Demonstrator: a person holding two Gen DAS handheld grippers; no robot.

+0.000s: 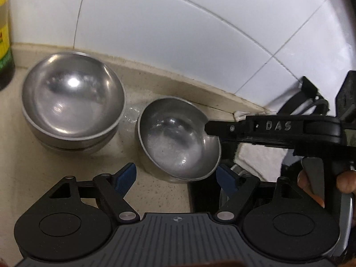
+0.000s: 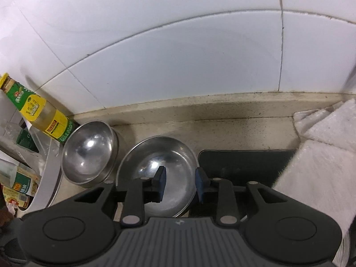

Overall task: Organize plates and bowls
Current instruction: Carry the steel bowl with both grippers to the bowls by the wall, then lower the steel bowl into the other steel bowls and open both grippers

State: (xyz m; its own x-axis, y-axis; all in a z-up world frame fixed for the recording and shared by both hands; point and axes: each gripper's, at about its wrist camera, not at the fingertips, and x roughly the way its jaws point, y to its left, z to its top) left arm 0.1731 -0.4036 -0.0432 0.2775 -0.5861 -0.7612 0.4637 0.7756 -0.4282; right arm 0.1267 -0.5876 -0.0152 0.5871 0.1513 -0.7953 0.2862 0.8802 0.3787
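Note:
Two steel bowls stand on the beige counter. The larger bowl (image 1: 73,98) (image 2: 89,153) sits at the left and seems nested in another one. The smaller bowl (image 1: 178,138) (image 2: 155,160) leans at a tilt beside it. My right gripper (image 2: 180,183) (image 1: 213,131) straddles that bowl's right rim, one blue pad inside and one outside, with a gap showing at the inner pad. My left gripper (image 1: 176,176) is open, its blue pads (image 1: 126,175) either side of the smaller bowl's near edge without touching it.
A bottle with a yellow-green label (image 2: 40,113) (image 1: 4,33) stands behind the larger bowl against the white tiled wall (image 2: 178,55). A black stove top (image 2: 244,164) and a white cloth (image 2: 322,155) lie to the right. A white round dish (image 2: 49,173) and packets crowd the left.

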